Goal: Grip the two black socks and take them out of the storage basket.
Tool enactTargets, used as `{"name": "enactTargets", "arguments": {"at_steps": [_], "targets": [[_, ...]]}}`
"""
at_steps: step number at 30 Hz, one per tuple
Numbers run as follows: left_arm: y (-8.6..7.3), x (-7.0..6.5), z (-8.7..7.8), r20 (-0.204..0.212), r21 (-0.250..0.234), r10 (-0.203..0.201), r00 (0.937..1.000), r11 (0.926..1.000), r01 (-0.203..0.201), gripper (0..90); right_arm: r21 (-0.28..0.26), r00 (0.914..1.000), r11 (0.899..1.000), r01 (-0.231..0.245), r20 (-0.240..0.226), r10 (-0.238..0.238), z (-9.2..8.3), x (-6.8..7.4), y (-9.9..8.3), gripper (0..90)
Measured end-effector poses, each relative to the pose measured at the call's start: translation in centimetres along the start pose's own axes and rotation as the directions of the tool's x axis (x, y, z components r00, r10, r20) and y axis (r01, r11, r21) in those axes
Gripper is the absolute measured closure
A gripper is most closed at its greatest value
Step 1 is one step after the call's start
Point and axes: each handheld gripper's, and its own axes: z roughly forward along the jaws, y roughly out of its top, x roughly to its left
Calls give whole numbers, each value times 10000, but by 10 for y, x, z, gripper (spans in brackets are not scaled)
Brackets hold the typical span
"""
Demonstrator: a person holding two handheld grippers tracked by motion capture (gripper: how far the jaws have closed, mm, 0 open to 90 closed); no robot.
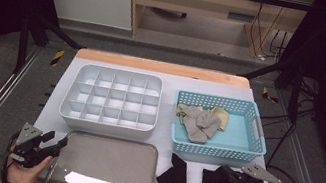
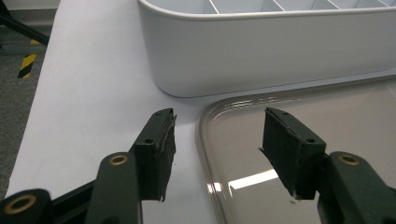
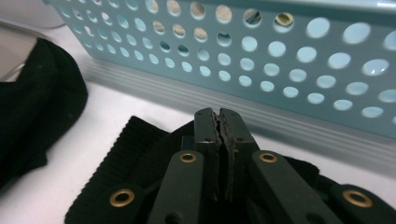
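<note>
My left gripper (image 1: 59,144) (image 2: 217,122) is open at the near left of the table, its jaws straddling the left rim of a shiny metal tray (image 1: 108,160) (image 2: 336,121), nothing between them. At the near right, my right gripper (image 1: 225,172) (image 3: 218,115) is shut, pads pressed together, and rests on top of a black ribbed sock (image 1: 212,182) (image 3: 137,144). No fabric shows between its pads. A second black sock (image 1: 174,177) (image 3: 32,102) lies just left of it. Close ahead of the right gripper stands a blue perforated basket (image 1: 216,152) (image 3: 280,70).
Grey socks (image 1: 199,121) and a yellow cloth (image 1: 223,115) lie in the basket. A white divided organiser box (image 1: 105,123) (image 2: 271,51) stands behind the metal tray. The table's left edge (image 2: 32,121) is near the left gripper.
</note>
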Motion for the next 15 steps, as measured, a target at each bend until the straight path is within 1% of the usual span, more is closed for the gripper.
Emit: {"name": "enactTargets", "arguments": {"at_steps": [1, 6, 9, 11, 14, 15], "targets": [[0, 0, 0, -5, 3, 5, 10000, 10000, -5, 429, -31, 10000, 10000, -13, 19, 13, 0, 1, 0, 831], [0, 0, 0, 32, -16, -15, 10000, 10000, 15, 447, -825, 10000, 9966, 45, 86, -39, -8, 3, 9, 761], [1, -1, -1, 87, -63, -22, 10000, 10000, 22, 465, -1157, 9998, 9933, 12, -218, -37, -14, 9, 15, 749], [2, -2, -1, 106, -70, 10, 9999, 10000, -9, 476, -1295, 9985, 9915, 95, -514, -162, -16, 16, 19, 743], [2, -3, -2, 153, -141, -8, 9999, 9999, 10, 496, -1354, 9938, 9902, 353, -995, -490, -16, 32, 26, 724], [2, -4, -2, 190, -165, -9, 9998, 9999, 12, 503, -1424, 9913, 9884, 538, -1117, -700, -14, 38, 28, 719]]}}
